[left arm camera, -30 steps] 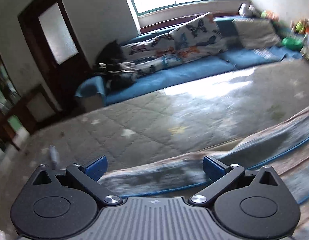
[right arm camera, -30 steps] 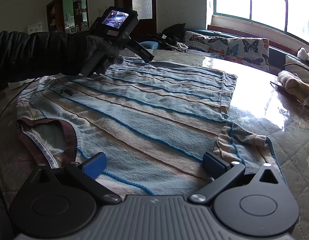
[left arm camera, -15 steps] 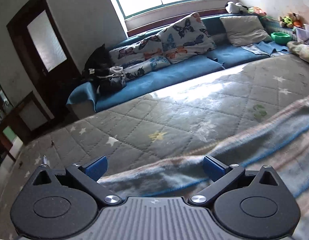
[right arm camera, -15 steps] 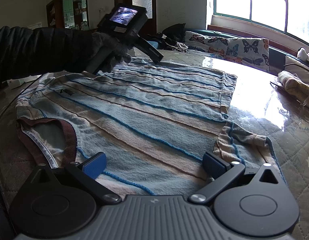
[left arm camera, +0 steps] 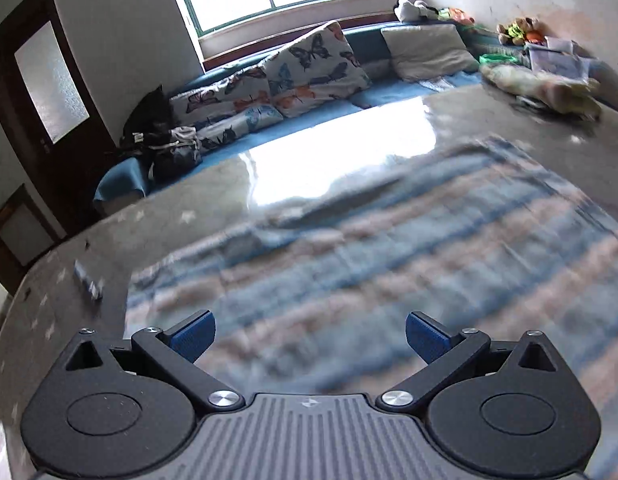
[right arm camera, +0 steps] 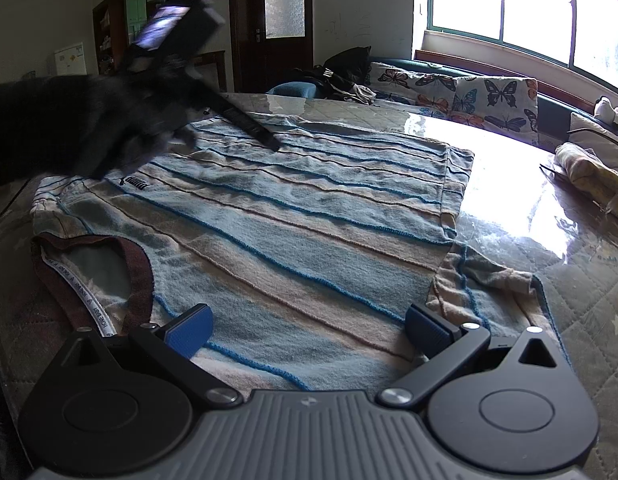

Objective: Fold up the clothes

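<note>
A striped T-shirt (right arm camera: 293, 216) is spread flat on the quilted table cover (right arm camera: 581, 280), one sleeve (right arm camera: 489, 284) crumpled at its side. The right gripper (right arm camera: 307, 326) is held wide apart and empty over the near shoulder. The left gripper (left arm camera: 309, 338), equally spread and empty, is poised above the far half, apparently so an edge can be taken.

— Where was there room to pass?
— Along the table's (right arm camera: 589, 280) window-side edge, bare and glossy beyond the shirt (right arm camera: 293, 224).
— And in the way?
— A bundled cloth (right arm camera: 589, 176) at the far right corner; the left gripper (right arm camera: 269, 142) hung over the shirt's far edge.
</note>
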